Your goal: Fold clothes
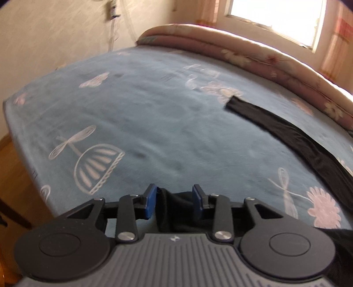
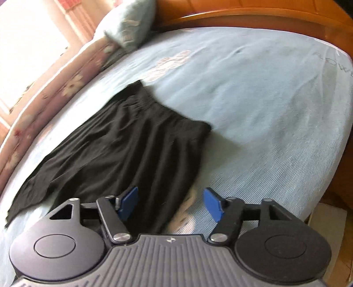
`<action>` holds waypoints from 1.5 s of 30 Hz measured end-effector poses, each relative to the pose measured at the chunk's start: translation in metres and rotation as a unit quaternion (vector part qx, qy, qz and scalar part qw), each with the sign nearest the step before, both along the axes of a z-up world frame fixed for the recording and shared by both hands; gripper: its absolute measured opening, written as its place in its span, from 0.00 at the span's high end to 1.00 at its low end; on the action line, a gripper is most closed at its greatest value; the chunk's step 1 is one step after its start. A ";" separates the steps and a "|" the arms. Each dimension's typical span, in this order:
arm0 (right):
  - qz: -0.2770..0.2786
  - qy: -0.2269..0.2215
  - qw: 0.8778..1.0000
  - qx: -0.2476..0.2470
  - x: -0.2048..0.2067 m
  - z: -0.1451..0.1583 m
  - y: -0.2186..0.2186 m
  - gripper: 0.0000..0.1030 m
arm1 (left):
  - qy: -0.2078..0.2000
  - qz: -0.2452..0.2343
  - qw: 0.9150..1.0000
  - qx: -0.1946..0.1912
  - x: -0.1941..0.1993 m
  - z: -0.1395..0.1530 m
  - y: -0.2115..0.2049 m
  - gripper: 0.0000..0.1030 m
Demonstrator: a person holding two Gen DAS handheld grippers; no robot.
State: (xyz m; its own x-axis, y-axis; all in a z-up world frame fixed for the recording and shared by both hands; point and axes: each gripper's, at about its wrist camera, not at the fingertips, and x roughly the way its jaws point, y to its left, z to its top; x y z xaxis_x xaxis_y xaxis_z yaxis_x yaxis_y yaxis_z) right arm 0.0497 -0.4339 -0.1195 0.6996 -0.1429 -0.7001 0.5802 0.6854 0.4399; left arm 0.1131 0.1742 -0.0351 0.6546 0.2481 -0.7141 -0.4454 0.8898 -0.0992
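A black pleated skirt (image 2: 123,141) lies spread flat on the blue bed sheet (image 2: 253,106), waistband toward the far side. My right gripper (image 2: 171,204) hovers open over the skirt's near edge, its left pad (image 2: 129,202) above the black cloth and its right pad (image 2: 213,204) above bare sheet. In the left wrist view the skirt (image 1: 293,136) shows as a dark strip running off to the right. My left gripper (image 1: 175,202) has its blue pads apart, and a bunch of the black cloth (image 1: 176,209) sits between them; the pads do not press together.
A rolled floral quilt (image 1: 253,57) lines the window side of the bed. A pale pillow (image 2: 128,26) and the wooden headboard (image 2: 253,13) stand at the far end. In the left view the bed's edge (image 1: 19,141) drops to a wooden floor (image 1: 13,172).
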 end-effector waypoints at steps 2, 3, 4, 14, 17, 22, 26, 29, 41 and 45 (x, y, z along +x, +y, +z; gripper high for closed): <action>-0.005 -0.013 1.000 -0.013 0.003 -0.002 -0.003 0.35 | -0.004 -0.018 1.000 0.001 0.004 0.003 -0.011 0.59; -0.009 -0.011 1.000 -0.025 0.005 -0.002 -0.004 0.35 | -0.005 -0.026 1.000 0.001 0.006 0.005 -0.016 0.59; -0.015 -0.008 0.999 -0.037 0.008 -0.002 -0.006 0.36 | -0.006 -0.035 0.999 0.000 0.009 0.006 -0.022 0.59; -0.011 -0.004 0.998 -0.065 0.008 -0.007 -0.024 0.97 | 0.003 -0.115 0.993 0.006 0.031 0.005 -0.078 0.58; -0.019 -0.003 0.998 -0.056 0.003 -0.005 -0.031 0.97 | 0.006 -0.134 0.991 0.006 0.037 0.004 -0.091 0.54; -0.038 0.010 0.998 -0.050 0.002 -0.002 -0.030 0.87 | 0.016 -0.182 0.983 -0.007 0.050 0.000 -0.116 0.54; -0.048 0.003 0.994 -0.101 -0.004 0.017 -0.010 0.68 | 0.021 -0.250 0.967 -0.048 0.068 -0.004 -0.149 0.54; -0.011 -0.027 0.989 -0.142 -0.005 0.032 0.015 0.48 | 0.026 -0.302 0.950 -0.079 0.087 -0.009 -0.186 0.53; 0.185 -0.070 0.975 -0.099 0.042 -0.008 0.083 0.40 | 0.064 -0.406 0.871 -0.268 0.179 -0.062 -0.320 0.47; 0.184 -0.089 0.976 -0.077 0.037 -0.018 0.077 0.39 | 0.081 -0.406 0.862 -0.292 0.201 -0.087 -0.344 0.46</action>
